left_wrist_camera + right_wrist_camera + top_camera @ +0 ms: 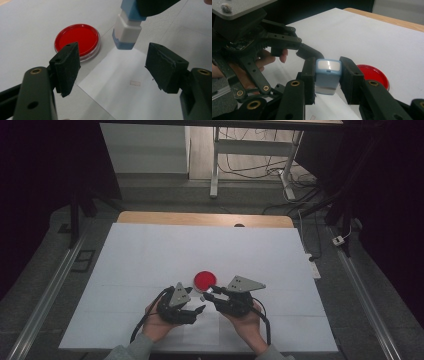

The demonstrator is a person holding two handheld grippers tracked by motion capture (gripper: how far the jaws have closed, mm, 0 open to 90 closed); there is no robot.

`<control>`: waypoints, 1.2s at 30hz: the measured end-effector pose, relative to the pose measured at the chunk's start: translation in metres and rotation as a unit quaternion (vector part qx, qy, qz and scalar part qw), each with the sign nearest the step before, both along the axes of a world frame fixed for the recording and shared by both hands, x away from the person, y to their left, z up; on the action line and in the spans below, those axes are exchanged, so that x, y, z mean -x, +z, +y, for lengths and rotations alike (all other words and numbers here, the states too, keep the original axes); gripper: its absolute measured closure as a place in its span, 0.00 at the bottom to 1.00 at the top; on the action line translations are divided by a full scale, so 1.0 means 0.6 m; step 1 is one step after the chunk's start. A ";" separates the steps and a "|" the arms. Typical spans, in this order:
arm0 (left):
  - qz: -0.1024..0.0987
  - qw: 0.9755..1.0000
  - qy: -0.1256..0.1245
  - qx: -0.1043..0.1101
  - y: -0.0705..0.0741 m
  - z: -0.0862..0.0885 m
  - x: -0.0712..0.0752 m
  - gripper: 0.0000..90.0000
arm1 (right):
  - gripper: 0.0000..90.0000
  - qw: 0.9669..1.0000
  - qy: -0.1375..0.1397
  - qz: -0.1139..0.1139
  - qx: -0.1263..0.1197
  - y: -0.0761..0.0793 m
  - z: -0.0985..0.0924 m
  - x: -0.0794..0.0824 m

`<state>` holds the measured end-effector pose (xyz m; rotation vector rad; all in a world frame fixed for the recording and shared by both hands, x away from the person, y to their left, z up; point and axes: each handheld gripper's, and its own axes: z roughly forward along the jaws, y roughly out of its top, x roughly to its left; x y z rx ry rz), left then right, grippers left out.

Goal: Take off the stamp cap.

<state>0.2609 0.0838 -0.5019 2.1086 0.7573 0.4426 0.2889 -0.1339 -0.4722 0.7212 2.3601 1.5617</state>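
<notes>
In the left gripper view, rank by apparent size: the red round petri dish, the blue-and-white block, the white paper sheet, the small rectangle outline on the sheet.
1. White paper sheet
2. Red round petri dish; slightly ahead of the block
3. Blue-and-white block, partly cut off and nearer the camera, so unsure
4. Small rectangle outline

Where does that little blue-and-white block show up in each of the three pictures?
High view: the blue-and-white block sits low at centre, a small pale speck just below the red dish.
Left gripper view: top, right of centre, hanging over the white sheet.
Right gripper view: centre, clamped between the black pads.
Shared landmark: the red dish.
</notes>
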 end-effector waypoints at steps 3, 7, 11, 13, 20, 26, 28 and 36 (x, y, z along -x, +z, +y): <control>-0.001 1.000 -0.002 -0.001 0.000 -0.004 0.000 0.32 | 0.74 1.000 -0.002 -0.001 -0.003 -0.001 0.001 0.000; -0.003 1.000 -0.002 0.000 0.000 -0.010 -0.002 0.33 | 0.74 1.000 -0.002 -0.001 -0.004 0.000 0.003 0.001; -0.005 1.000 -0.001 0.001 -0.001 -0.016 -0.002 0.36 | 0.74 1.000 -0.005 -0.002 -0.007 0.000 0.002 0.001; -0.006 1.000 -0.001 0.000 -0.001 -0.019 -0.003 0.37 | 0.74 1.000 -0.007 -0.002 -0.009 0.000 0.002 0.000; -0.012 1.000 0.001 -0.006 -0.003 -0.026 -0.004 0.43 | 0.74 1.000 -0.009 -0.001 -0.013 0.000 0.000 -0.001; -0.020 1.000 0.005 -0.010 -0.004 -0.030 -0.005 0.50 | 0.74 1.000 -0.010 -0.001 -0.013 0.000 0.000 -0.001; -0.023 1.000 0.006 -0.012 -0.005 -0.031 -0.006 0.52 | 0.74 1.000 -0.011 0.000 -0.014 0.000 0.000 -0.001; -0.029 0.999 0.003 -0.022 -0.008 -0.037 -0.006 0.62 | 0.74 1.000 -0.013 0.004 -0.018 -0.001 -0.001 -0.001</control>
